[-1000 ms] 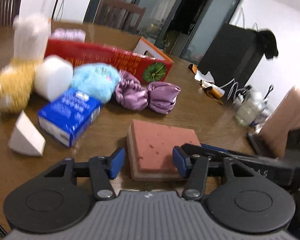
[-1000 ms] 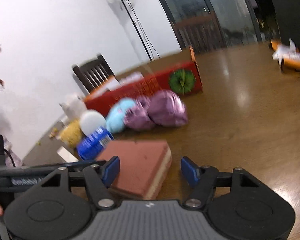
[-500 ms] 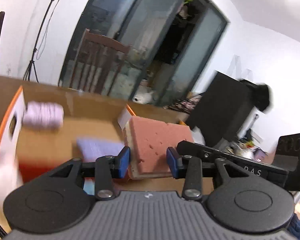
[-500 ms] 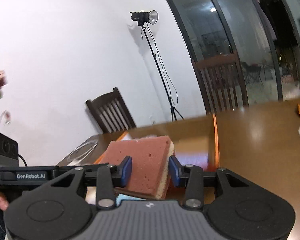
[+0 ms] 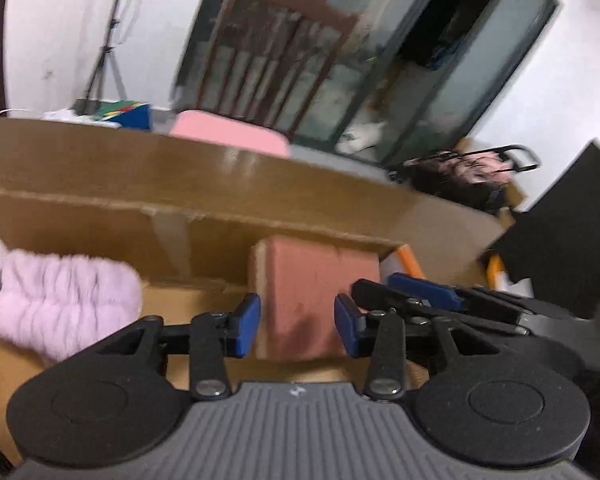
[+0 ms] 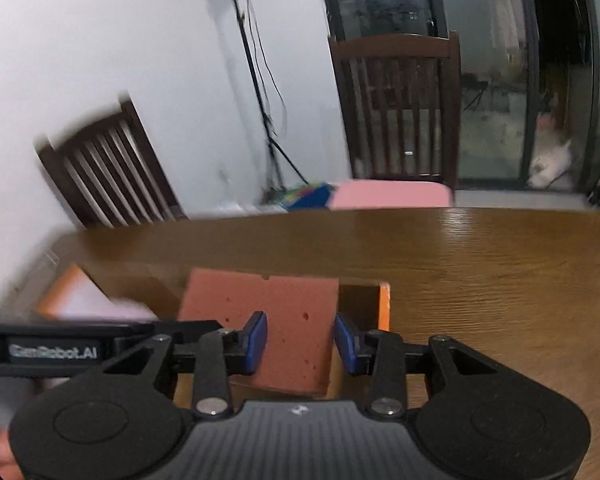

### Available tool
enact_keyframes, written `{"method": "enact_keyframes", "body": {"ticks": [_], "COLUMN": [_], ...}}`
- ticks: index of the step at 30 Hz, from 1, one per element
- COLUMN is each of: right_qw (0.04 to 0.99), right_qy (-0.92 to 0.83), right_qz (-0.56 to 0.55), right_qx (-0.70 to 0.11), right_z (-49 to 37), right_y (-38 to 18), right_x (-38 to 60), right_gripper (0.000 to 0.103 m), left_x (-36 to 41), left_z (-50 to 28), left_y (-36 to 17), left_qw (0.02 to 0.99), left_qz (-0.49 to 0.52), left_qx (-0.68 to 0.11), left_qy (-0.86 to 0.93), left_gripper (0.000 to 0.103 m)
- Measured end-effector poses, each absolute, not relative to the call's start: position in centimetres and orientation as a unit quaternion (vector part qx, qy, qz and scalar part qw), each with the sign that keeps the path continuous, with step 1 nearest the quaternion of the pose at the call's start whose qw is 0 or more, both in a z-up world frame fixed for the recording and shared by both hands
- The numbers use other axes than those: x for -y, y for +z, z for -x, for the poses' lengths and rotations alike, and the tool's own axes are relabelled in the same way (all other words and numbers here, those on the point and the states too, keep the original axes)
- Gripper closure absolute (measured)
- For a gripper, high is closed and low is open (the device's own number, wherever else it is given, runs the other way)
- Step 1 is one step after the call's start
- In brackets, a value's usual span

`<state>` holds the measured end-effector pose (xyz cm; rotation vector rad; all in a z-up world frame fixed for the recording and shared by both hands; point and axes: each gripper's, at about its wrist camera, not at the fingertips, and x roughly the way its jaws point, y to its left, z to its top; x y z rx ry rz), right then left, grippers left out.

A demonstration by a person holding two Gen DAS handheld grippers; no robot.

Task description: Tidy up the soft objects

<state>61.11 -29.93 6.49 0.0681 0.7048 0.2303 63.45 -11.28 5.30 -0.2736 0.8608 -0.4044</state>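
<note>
Both grippers, left [image 5: 296, 326] and right [image 6: 300, 342], pinching one sponge [image 6: 284, 320] above the box [image 5: 100, 216] at its right end beside the orange wall, risking a snag on that wall if released unevenly.

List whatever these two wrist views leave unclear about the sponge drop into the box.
- Box floor under the reddish-brown sponge: hidden by the sponge and left gripper in the left wrist view.
- Cardboard box interior: blocked by the sponge and right gripper in the right wrist view.
- Fluffy pink item: motion-blurred, identity unclear.
- Pad contact: gaps appear; grip uncertain.
</note>
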Motion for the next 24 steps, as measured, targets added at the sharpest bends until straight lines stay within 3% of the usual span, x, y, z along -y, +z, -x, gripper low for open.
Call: {"method": "enact_keyframes", "body": {"ticks": [2,11,14,17,24], "right_qw": [0.929,0.938,0.949,0.953,0.967], "right_qy": [0.093,0.082,0.085,0.083,0.078], "right_qz": [-0.015,-0.035,-0.071,-0.071,-0.045], "right_qx": [-0.357,-0.334,-0.297,-0.284,-0.24], "right_z": [-61.4,-60.6,-59.4,-57.7,-51.1], "right_y": [5.9,6.3,6.9,8.5,15.8], "right_x": [29.3,29.7,31.2,31.3,32.2], "right_gripper": [0.078,0.078,0.058,0.056,0.035], "left_x": [11.7,12.0,12.1,11.9,10.2], "left_z": [-63.5,-62.8,-62.7,-62.1,-55.3], "left_y": [4.7,4.3,4.6,6.2,13.9], "left_qw": [0.878,0.88,0.87,0.876,0.907], "left_qz": [0.117,0.107,0.12,0.119,0.098], "left_qx": [-0.424,-0.423,-0.432,-0.429,-0.364], "left_qy": [-0.187,-0.185,-0.206,-0.182,-0.19], "left_gripper": [0.059,0.059,0.052,0.045,0.024]}}
